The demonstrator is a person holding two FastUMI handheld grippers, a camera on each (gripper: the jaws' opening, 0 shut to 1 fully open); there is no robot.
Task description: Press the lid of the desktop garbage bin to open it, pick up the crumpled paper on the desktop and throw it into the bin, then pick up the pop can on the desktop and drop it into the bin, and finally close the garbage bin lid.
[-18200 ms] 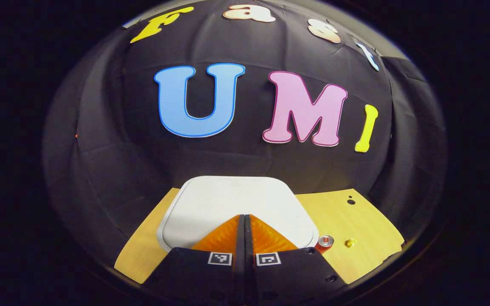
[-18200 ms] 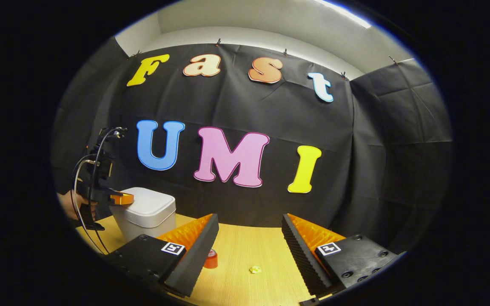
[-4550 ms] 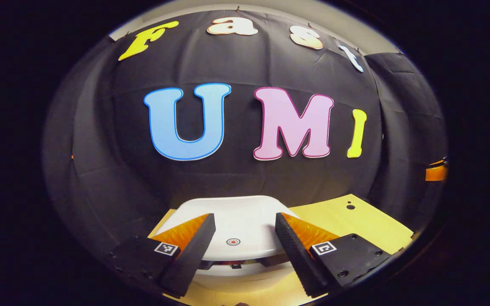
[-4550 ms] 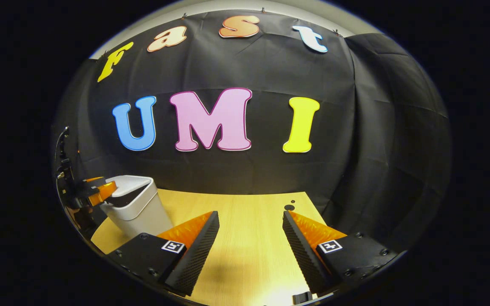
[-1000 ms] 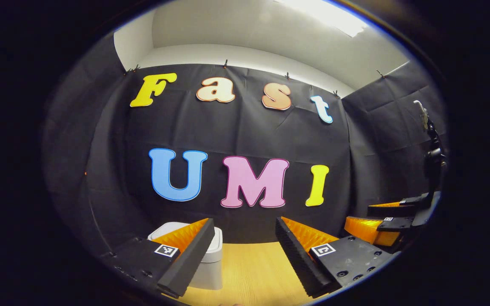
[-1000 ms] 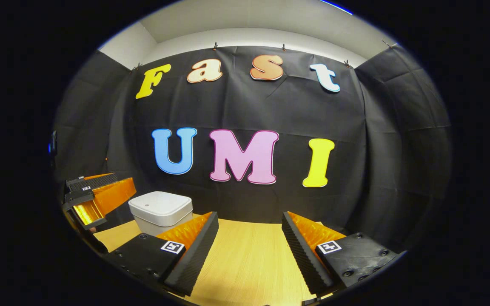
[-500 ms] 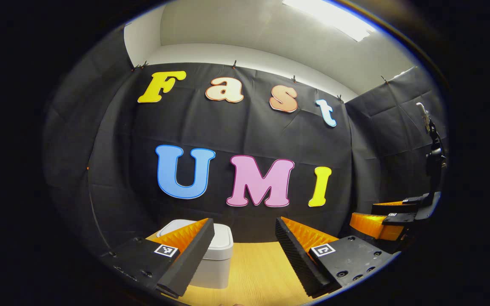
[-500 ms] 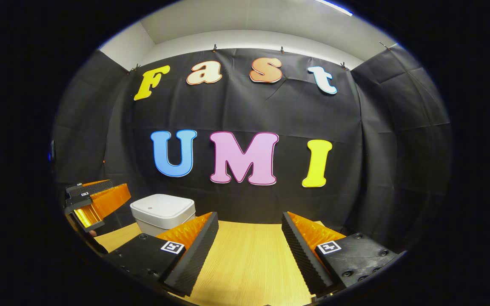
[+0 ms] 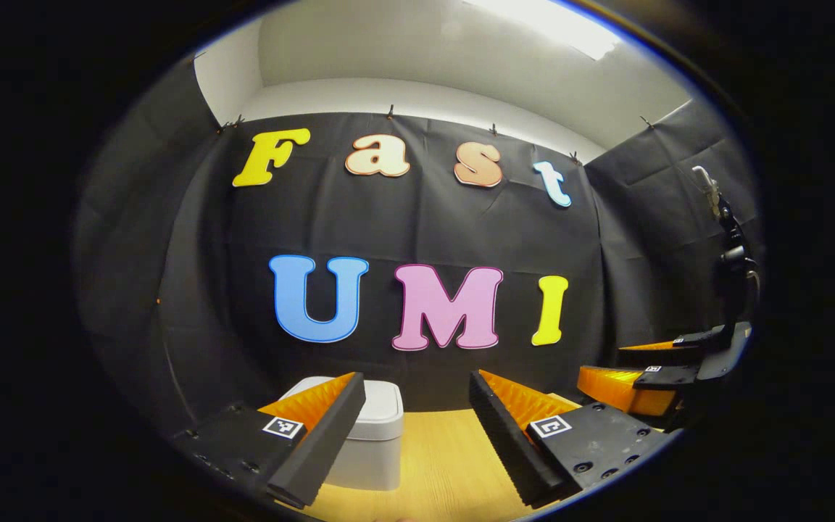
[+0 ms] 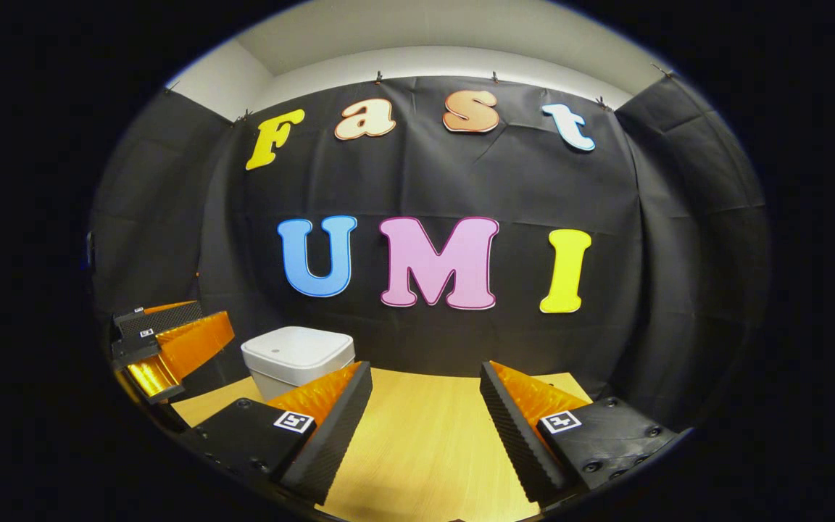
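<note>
Apparently the job is all but finished: the garbage bin (image 10: 296,360) stands on the wooden desktop (image 10: 417,442) with its lid (image 10: 298,347) lying flat and closed, and I judge that the crumpled paper and the pop can are already inside it, since I see neither on the wood around the bin.

Taking the bin as my landmark, the left gripper (image 9: 410,406) hangs in front of it and a little to its right, fingers spread wide with nothing between them; in the left gripper view its near finger overlaps the bin's front corner. From the right gripper view the left gripper (image 10: 171,341) appears just to the left of the bin, level with the lid and not touching it. I take that as a hand held clear so that nothing nudges the lid back open.

The right gripper (image 10: 425,424) hovers over bare desktop to the right of the bin, well apart from it, fingers likewise parted and empty. In the left gripper view the right gripper (image 9: 649,370) sits far off to the bin's right, raised above the wood.

Both tools point at the back wall rather than down at anything, which reads to me as a resting pose, not a reach. If anything is left, I would only check that the lid has latched; whether it has clicked shut I cannot tell from here.
</note>
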